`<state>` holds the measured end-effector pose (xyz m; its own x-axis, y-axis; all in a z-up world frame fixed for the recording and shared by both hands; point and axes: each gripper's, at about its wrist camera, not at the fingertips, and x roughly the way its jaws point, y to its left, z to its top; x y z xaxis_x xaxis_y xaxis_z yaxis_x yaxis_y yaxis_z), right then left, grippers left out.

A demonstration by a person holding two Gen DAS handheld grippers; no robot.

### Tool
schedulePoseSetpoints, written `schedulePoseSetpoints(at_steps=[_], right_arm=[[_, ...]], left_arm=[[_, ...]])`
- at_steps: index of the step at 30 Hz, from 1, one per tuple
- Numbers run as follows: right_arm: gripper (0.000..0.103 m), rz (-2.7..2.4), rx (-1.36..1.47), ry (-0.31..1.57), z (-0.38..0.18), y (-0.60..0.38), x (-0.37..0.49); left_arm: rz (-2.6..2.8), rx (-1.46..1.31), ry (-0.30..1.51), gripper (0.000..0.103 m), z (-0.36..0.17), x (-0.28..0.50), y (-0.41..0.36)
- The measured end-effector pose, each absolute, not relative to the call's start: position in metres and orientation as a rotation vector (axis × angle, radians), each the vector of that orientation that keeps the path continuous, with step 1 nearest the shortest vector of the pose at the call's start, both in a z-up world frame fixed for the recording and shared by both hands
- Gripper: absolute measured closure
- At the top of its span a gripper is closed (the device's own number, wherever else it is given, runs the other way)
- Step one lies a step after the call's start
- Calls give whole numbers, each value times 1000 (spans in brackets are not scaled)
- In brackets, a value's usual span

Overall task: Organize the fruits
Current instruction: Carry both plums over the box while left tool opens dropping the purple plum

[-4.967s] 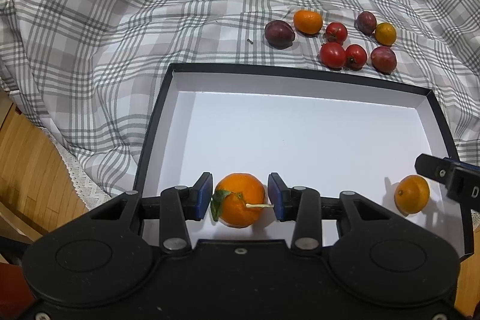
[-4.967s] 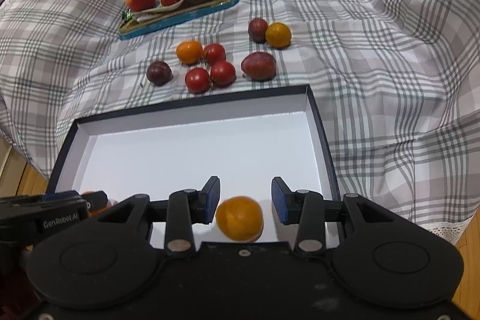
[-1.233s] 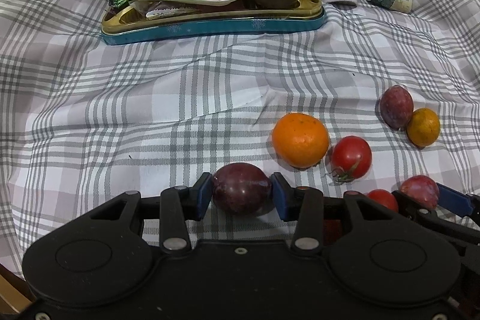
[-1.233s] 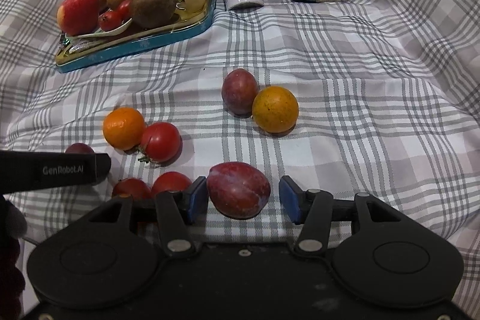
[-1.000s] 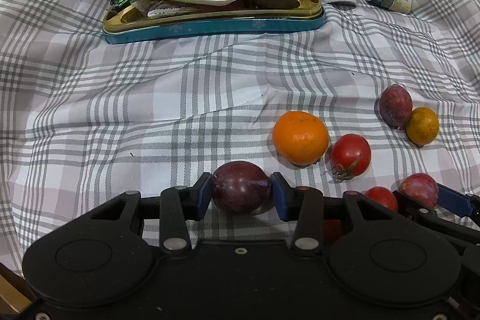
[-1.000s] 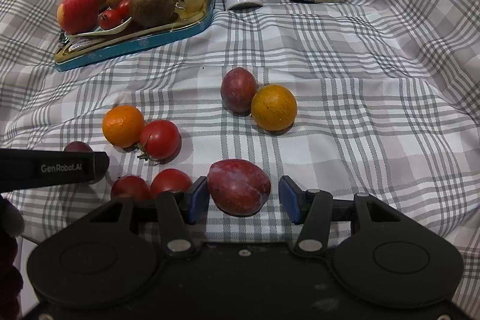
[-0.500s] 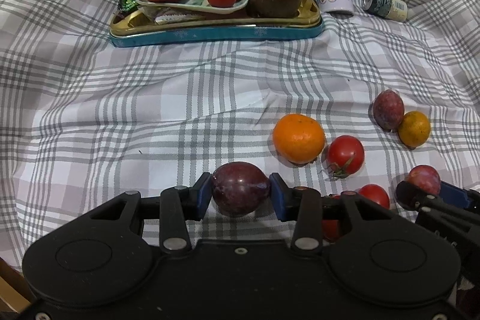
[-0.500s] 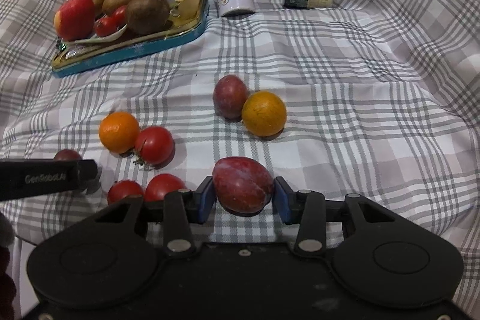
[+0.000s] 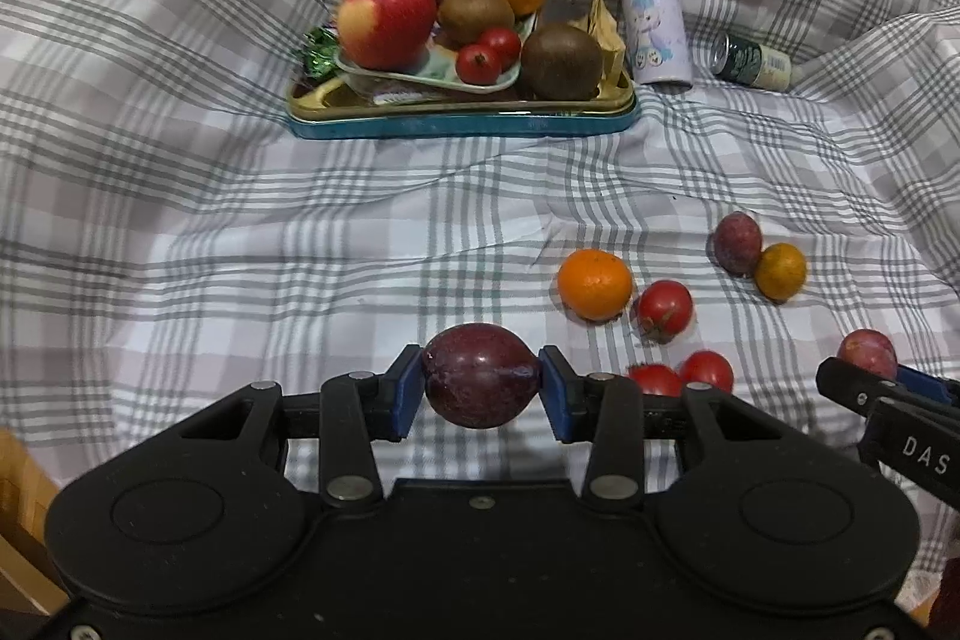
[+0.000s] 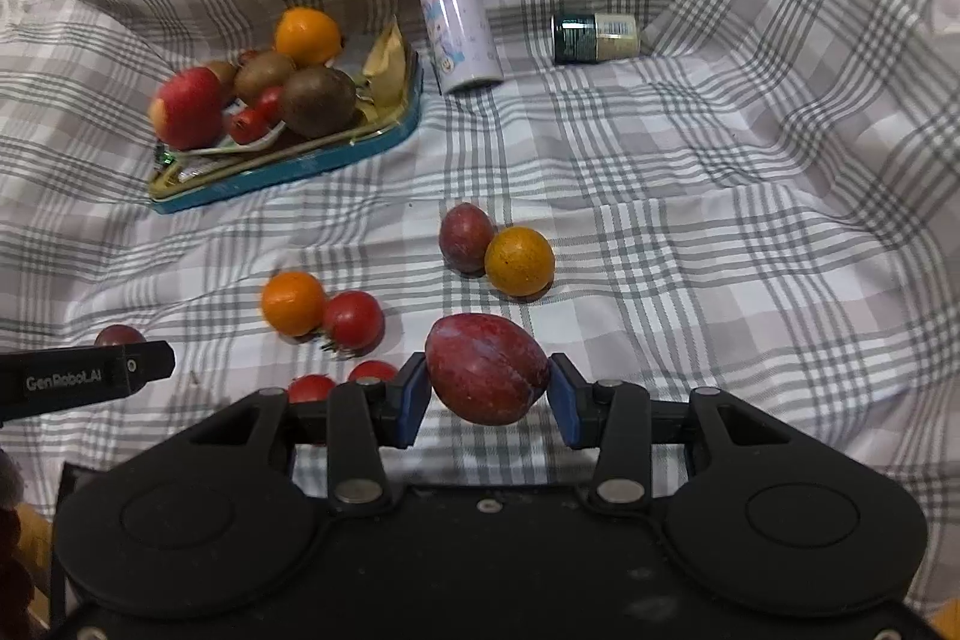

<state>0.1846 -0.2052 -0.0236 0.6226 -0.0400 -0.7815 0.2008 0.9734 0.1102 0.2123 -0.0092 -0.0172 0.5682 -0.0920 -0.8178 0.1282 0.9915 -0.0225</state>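
Each gripper clamps a plum above the checked cloth [image 9: 240,232].

The left gripper [image 9: 480,391] squeezes the dark plum [image 9: 479,375], long axis left-right; the right gripper [image 10: 487,394] pinches the red plum [image 10: 487,376], tilted. Far off, the tray [image 9: 462,124] holds apple, kiwis, orange, tomatoes.

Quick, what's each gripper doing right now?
Left gripper: closed on the dark purple plum.
Right gripper: closed on the reddish plum.

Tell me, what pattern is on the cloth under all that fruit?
The grey-and-white plaid cloth is checked with thin darker grey lines; the right wrist view shows it best.
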Motion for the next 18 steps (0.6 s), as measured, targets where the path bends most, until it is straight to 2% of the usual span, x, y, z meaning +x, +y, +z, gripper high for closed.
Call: schedulePoseSetpoints(at_steps=[8, 18], right_arm=[[59, -120, 215, 866, -5, -200, 133], [59, -141, 229, 879, -12, -198, 71]], left_arm=[[-135, 43, 970, 53, -10, 162, -3], [-187, 48, 1038, 53, -25, 98, -15]])
